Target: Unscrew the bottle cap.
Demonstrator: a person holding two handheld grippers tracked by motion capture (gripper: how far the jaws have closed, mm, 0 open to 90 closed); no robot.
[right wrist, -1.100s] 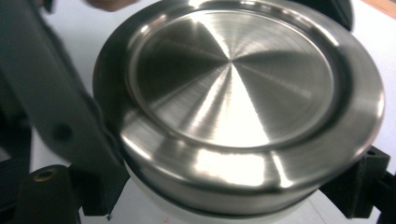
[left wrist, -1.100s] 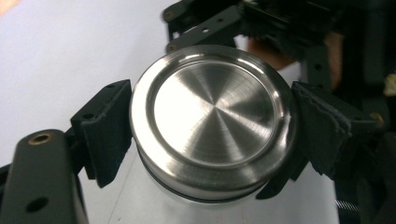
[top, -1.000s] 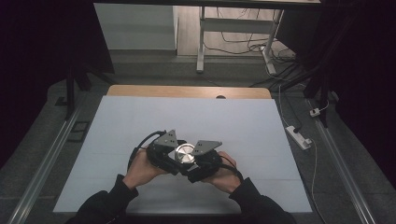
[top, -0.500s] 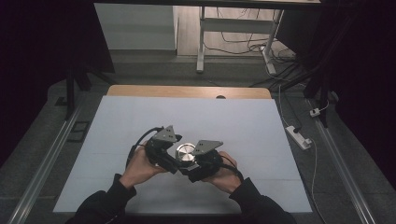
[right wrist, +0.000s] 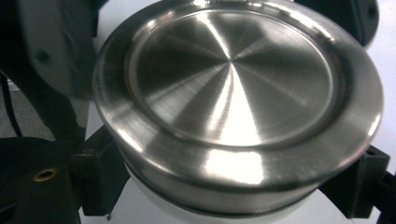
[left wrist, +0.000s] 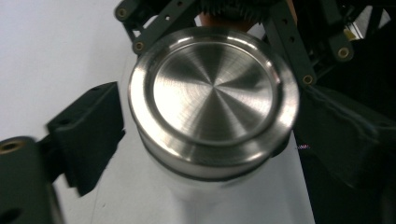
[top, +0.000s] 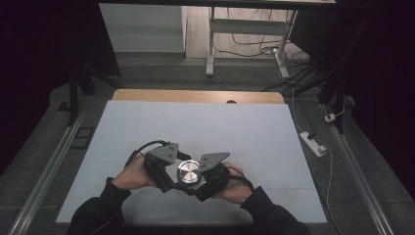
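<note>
we wear dark sleeves (top: pixel 95 215) on both arms. our left gripper (top: pixel 164 169) and right gripper (top: pixel 208 176) are black, each with a grey three-cornered plate on top. black cables (top: pixel 142 149) trail from them. small brass screws (left wrist: pixel 138 46) dot the jaw arms.

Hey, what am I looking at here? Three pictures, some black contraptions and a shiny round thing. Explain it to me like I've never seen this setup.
A person sits at a table covered in pale grey and holds a hand-operated tool in each hand, each with two black jaws. The wide picture comes from a camera above. The two close-ups come from cameras riding on the tools. Between them stands a white bottle with a steel lid. The right gripper is clamped on the bottle just under the lid, seen close in its own view. The left gripper has the lid between its jaws, which have just been closing, but one jaw stands clear of it.
</note>
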